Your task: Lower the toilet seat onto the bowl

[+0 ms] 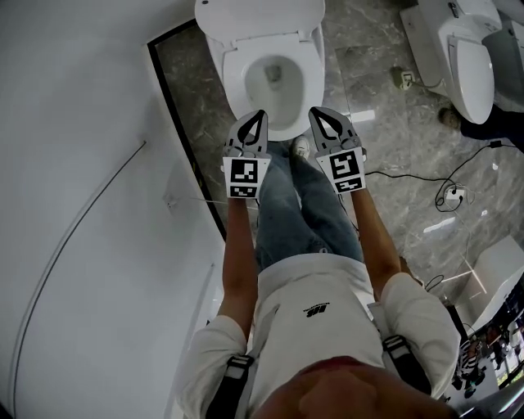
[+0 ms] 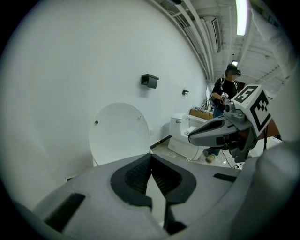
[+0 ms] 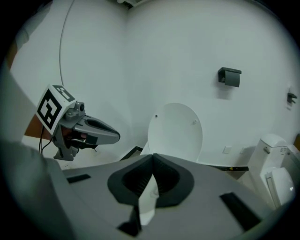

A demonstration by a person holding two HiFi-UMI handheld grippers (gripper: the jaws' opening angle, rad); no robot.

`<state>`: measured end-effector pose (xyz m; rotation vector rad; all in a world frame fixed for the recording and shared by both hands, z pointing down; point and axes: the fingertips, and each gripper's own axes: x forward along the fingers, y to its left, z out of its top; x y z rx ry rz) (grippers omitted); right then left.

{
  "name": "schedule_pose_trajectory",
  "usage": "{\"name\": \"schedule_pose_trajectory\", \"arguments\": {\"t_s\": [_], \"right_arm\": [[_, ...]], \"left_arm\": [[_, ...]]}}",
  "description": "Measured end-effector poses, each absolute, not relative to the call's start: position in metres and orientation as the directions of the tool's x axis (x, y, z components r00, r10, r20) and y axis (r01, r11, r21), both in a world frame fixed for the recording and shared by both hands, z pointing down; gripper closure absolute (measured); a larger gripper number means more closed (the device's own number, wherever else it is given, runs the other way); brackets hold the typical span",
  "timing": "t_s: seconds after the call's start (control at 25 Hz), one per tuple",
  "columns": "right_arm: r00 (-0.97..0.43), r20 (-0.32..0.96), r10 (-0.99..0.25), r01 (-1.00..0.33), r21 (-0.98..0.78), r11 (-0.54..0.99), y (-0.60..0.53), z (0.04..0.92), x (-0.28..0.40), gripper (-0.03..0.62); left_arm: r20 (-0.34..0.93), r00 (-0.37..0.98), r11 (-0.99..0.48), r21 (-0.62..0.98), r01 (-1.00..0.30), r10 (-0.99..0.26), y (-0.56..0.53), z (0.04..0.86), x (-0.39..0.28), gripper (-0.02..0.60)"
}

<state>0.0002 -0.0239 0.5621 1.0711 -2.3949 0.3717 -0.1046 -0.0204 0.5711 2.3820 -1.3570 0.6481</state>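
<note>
A mock-up bathroom in a test hall, not a home.
A white ceramic toilet [image 1: 237, 74] and a second white toilet [image 1: 471, 65] stand unpartitioned on grey marble-patterned floor tiles [image 1: 393, 123]. Loose black cables [image 1: 409, 176] cross the floor. There is a black wall-mounted paper holder [image 2: 149, 80], and a long ceiling tube light [image 2: 242, 16] hangs among bare beams.

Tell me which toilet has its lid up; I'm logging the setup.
The top-centre toilet: lid upright, bowl exposed; the far-right toilet looks closed.

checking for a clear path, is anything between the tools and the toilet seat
Nothing visible does. The left tool and right tool hang shut in open air near the front of the seat, which already seems down; only the lid stands up behind.
</note>
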Motion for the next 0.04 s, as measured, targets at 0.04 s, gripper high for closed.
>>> {"name": "schedule_pose_trajectory", "arguments": {"t_s": [0.04], "right_arm": [[-0.575,0.528,-0.625,-0.755,-0.049,0.654,-0.0227,0.5559,0.0002,0.565]], "left_arm": [[0.528,0.451,-0.503,0.051,-0.863,-0.720,-0.0187,0.5644,-0.1040,0.555]]}}
